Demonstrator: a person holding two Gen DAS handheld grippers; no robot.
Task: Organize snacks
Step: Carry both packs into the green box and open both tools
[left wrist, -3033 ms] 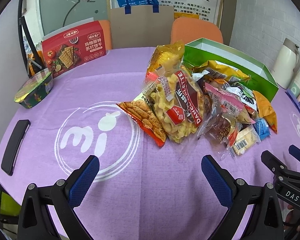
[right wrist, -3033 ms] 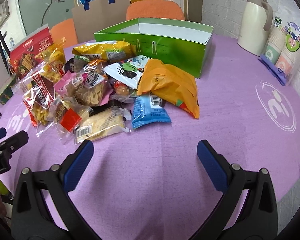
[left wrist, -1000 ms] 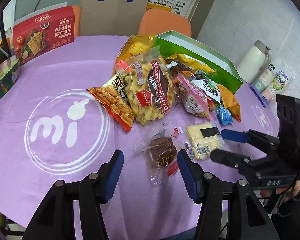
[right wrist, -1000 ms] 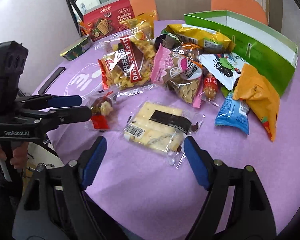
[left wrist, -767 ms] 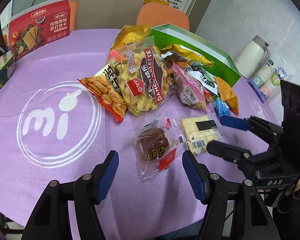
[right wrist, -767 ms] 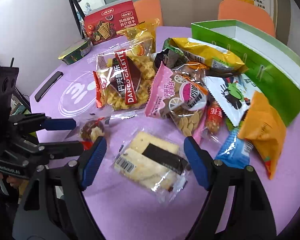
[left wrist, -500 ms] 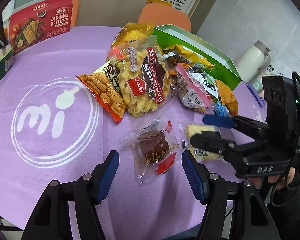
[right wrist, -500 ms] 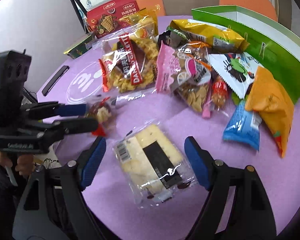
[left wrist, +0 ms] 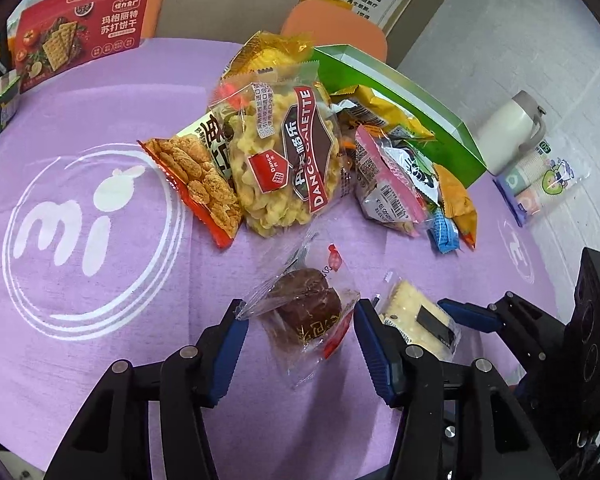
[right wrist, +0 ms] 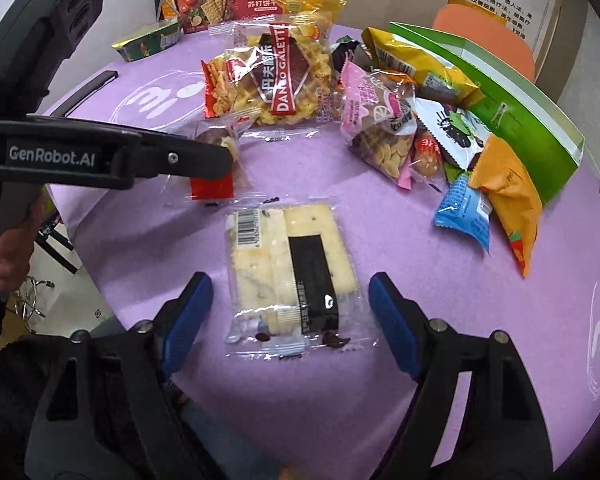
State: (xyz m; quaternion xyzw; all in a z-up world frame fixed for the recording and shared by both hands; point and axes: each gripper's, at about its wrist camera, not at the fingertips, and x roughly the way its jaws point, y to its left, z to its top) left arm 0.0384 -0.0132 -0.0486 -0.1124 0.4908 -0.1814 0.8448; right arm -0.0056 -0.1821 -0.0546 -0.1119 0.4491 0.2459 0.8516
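Observation:
A clear packet with a brown cake (left wrist: 306,312) lies on the purple tablecloth (left wrist: 100,320), between the blue pads of my left gripper (left wrist: 300,336). Its jaws are closing; the crinkled wrapper edges reach both pads, but the cake is not squeezed. A clear packet of pale crackers (right wrist: 288,268) lies lengthwise between the pads of my right gripper (right wrist: 290,316). Those jaws are closing too, with a gap on each side. The right wrist view shows a left gripper finger (right wrist: 180,156) over the cake packet (right wrist: 216,148). The snack pile (left wrist: 284,160) lies beyond.
An open green box (left wrist: 400,92) stands behind the pile. A red cracker box (left wrist: 80,40) is at the back left, a white jug (left wrist: 508,132) and paper cups (left wrist: 540,176) at the right. A hand (right wrist: 12,252) holds the left gripper beyond the table's near edge.
Both grippers have come in low over their packets and their jaws have narrowed. The cracker packet now lies lengthwise between the right fingers; the cake packet sits between the left pads.

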